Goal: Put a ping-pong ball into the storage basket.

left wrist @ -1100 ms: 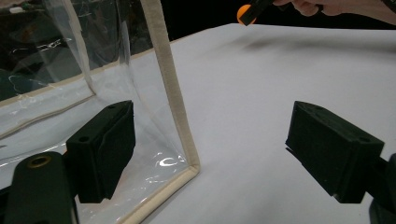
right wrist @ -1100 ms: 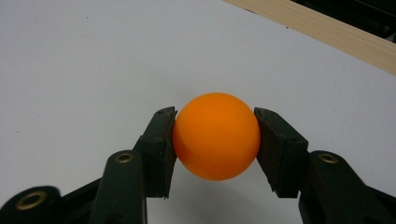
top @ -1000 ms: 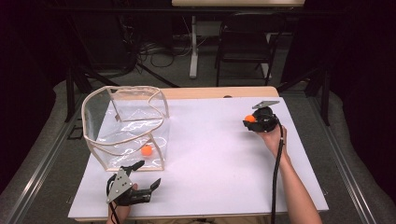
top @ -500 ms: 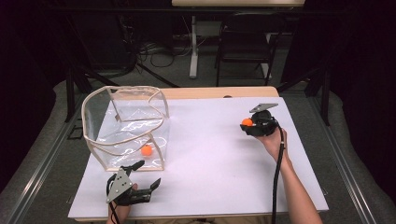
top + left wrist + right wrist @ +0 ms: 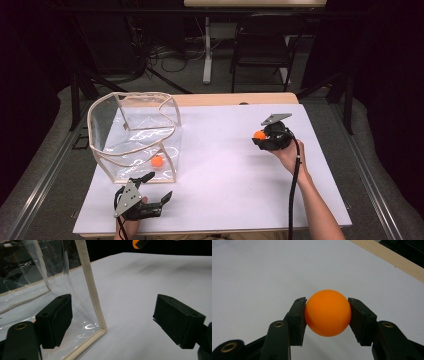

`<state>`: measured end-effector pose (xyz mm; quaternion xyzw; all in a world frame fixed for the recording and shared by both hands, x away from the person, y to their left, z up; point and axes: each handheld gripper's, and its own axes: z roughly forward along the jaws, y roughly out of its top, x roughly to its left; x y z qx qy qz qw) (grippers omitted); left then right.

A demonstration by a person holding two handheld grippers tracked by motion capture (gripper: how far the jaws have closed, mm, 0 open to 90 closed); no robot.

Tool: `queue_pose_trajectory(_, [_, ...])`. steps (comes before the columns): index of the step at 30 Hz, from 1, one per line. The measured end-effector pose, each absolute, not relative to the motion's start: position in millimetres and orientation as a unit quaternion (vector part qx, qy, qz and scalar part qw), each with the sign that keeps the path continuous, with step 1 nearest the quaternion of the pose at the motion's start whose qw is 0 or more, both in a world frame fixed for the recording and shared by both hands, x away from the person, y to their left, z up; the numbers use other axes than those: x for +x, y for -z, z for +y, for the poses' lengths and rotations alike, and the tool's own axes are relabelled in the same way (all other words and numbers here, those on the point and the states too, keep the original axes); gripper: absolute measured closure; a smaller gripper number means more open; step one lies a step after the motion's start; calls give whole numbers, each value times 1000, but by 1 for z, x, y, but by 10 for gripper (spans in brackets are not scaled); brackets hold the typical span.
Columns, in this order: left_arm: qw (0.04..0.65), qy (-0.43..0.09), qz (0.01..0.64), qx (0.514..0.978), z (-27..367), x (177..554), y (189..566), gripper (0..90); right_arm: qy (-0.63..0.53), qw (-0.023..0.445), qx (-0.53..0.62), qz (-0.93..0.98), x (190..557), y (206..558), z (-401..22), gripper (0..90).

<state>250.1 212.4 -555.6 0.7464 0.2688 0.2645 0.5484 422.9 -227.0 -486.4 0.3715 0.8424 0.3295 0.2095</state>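
My right gripper (image 5: 261, 136) (image 5: 327, 315) is shut on an orange ball (image 5: 327, 312) (image 5: 259, 135) and holds it above the right side of the white table (image 5: 235, 165). A clear plastic bag (image 5: 135, 135) with beige trim stands open at the table's left, and a second orange ball (image 5: 157, 161) lies inside it near its front corner. My left gripper (image 5: 159, 187) (image 5: 112, 320) rests at the table's front left with its jaws wide apart and nothing between them. The bag's front corner seam (image 5: 91, 292) rises just ahead of its left jaw.
A wooden table edge (image 5: 387, 257) runs behind the white surface. A dark chair (image 5: 262, 45), a table leg (image 5: 206, 50) and cables on the floor lie beyond the table. A cable (image 5: 295, 185) trails from my right gripper along the forearm.
My right gripper has carried the orange ball a little leftward and toward the table's front, rising slightly. The left gripper and the bag have stayed put.
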Motion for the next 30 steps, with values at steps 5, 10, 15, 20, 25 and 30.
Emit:
queue_pose_trajectory(5, [549,-264,268,746,212,250,555,157,-333,205,364,845,419,485,-222,511])
queue_pose_trajectory(10, [550,-264,267,746,212,250,555,157,-334,200,355,850,416,484,-216,511])
queue_pose_trajectory(15, [551,-263,268,746,212,250,555,157,-334,193,347,855,414,483,-210,511])
queue_pose_trajectory(20, [551,-263,267,746,212,251,555,158,-338,187,340,857,410,483,-205,512])
queue_pose_trajectory(25, [551,-263,267,745,212,251,555,157,-343,180,331,861,407,482,-199,512])
queue_pose_trajectory(30, [552,-262,267,746,212,251,556,157,-349,172,323,863,404,482,-194,512])
